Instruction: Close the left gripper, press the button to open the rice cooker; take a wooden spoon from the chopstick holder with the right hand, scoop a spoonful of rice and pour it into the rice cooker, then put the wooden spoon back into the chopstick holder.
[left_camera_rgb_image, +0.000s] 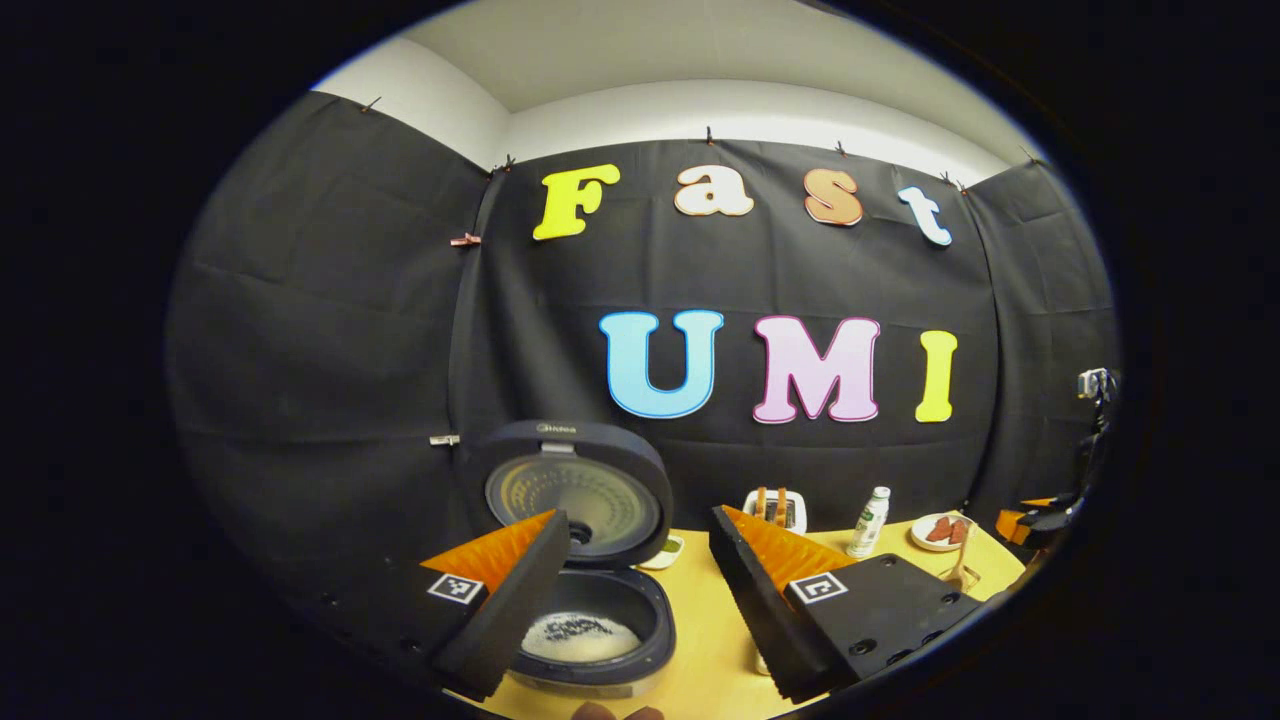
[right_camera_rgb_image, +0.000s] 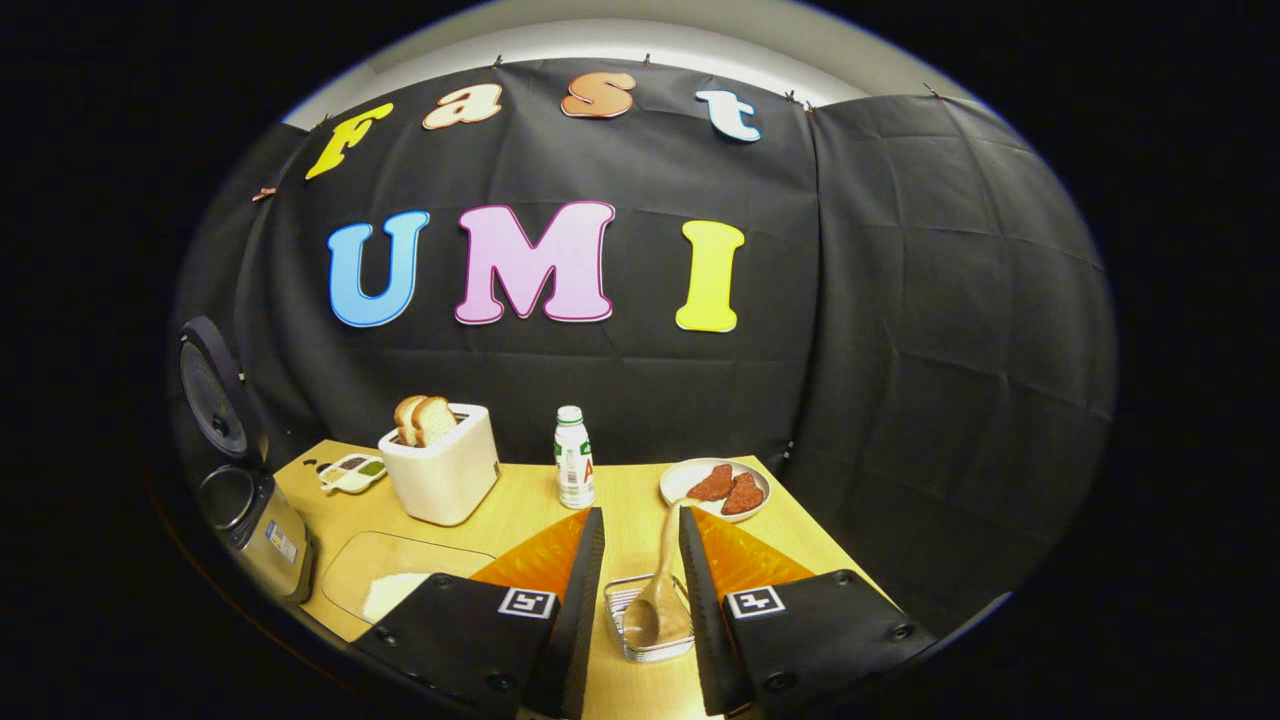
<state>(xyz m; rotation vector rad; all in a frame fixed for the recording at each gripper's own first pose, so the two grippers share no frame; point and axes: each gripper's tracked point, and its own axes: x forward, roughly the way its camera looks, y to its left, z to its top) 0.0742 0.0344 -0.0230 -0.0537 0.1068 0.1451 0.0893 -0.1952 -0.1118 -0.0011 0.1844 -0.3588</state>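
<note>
The rice cooker (left_camera_rgb_image: 585, 560) sits at the lower centre of the left gripper view with its lid up and white rice in the inner pot, so the button press and, by the look of it, the pouring are done. The left gripper (left_camera_rgb_image: 640, 575) hangs above it, fingers spread wide and holding nothing. In the right gripper view the wooden spoon (right_camera_rgb_image: 662, 590) stands bowl-down in the wire chopstick holder (right_camera_rgb_image: 650, 625) at the bottom centre, between the fingers of the right gripper (right_camera_rgb_image: 640, 560), which are parted on either side; I cannot tell whether either touches the handle. I judge this the return step. Next, the right gripper should back away from the bench (right_camera_rgb_image: 620, 500) without snagging the spoon
</note>
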